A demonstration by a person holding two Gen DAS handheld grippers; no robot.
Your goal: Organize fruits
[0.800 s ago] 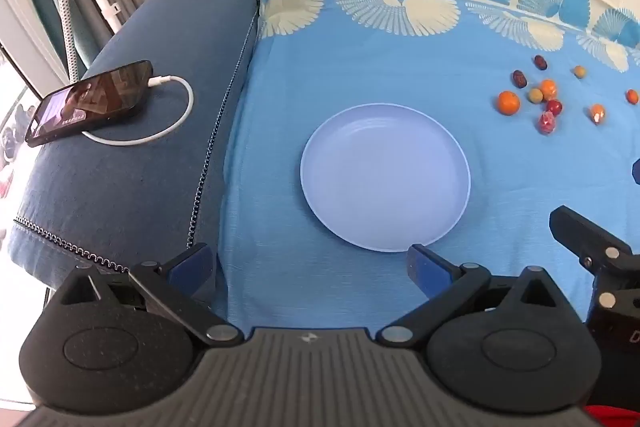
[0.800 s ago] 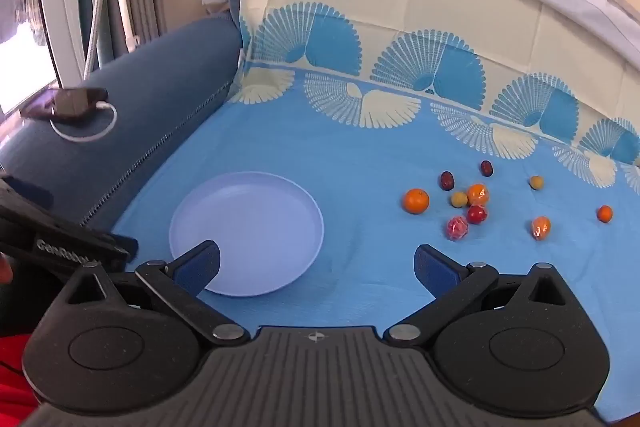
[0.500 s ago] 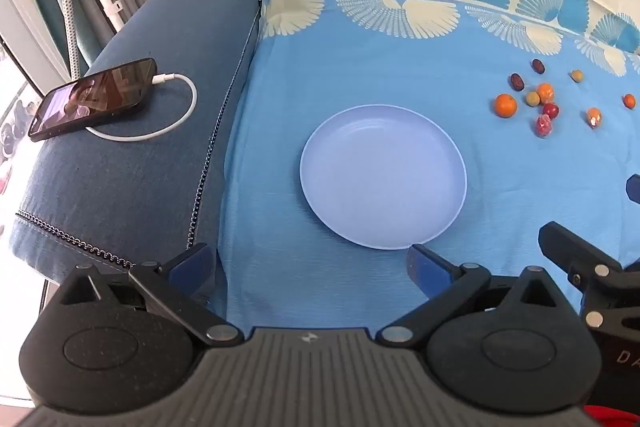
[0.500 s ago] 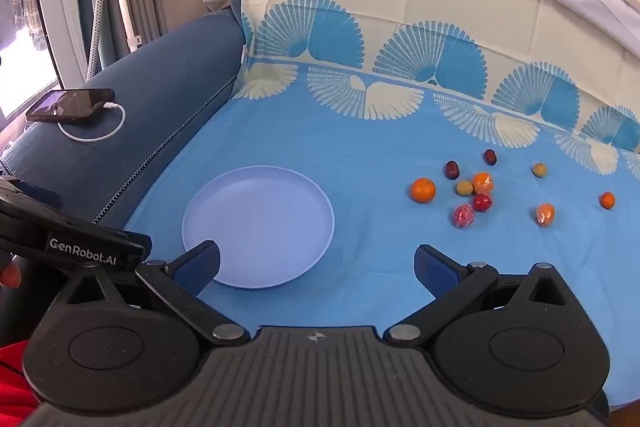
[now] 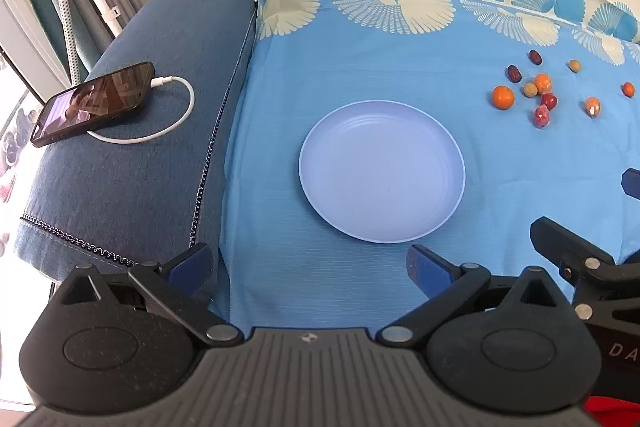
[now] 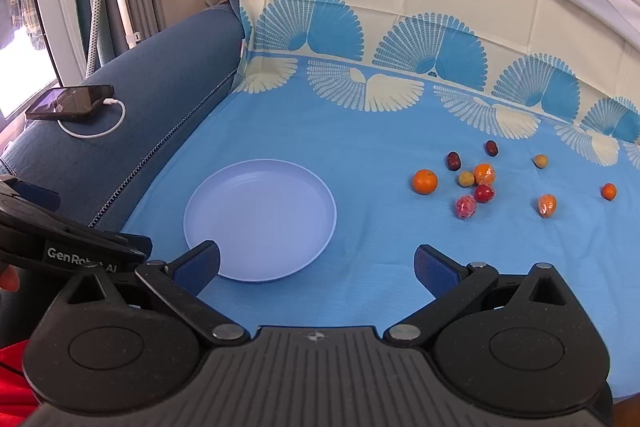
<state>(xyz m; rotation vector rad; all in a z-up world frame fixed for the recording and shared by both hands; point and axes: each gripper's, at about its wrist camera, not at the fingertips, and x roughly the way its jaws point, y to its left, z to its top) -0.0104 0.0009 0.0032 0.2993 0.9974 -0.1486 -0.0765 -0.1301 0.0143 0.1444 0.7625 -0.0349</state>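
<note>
A pale lilac plate point(image 5: 382, 235) point(image 6: 200, 223) lies bare on the blue cloth. Several small fruits are scattered to its right: an orange point(image 5: 503, 97) point(image 6: 425, 181), a red fruit point(image 6: 484, 192), a wrapped red one point(image 6: 465, 207), dark dates point(image 6: 453, 160) and small yellow-green ones point(image 6: 466, 179). My left gripper point(image 5: 308, 265) hangs open just short of the plate's near rim, nothing between its fingers. My right gripper point(image 6: 316, 265) is open too, its left finger over the plate's near edge. The fruits lie well beyond both.
A phone point(image 5: 94, 103) with a white charging cable point(image 5: 176, 115) lies on the blue sofa arm point(image 5: 140, 167) at left. The patterned cloth point(image 6: 380, 131) runs up the backrest. The right gripper's body point(image 5: 580, 259) shows at the left view's right edge.
Both views have drawn back and up a little: the plate and fruits sit slightly farther off. Both grippers stay open and nothing on the cloth has moved.
</note>
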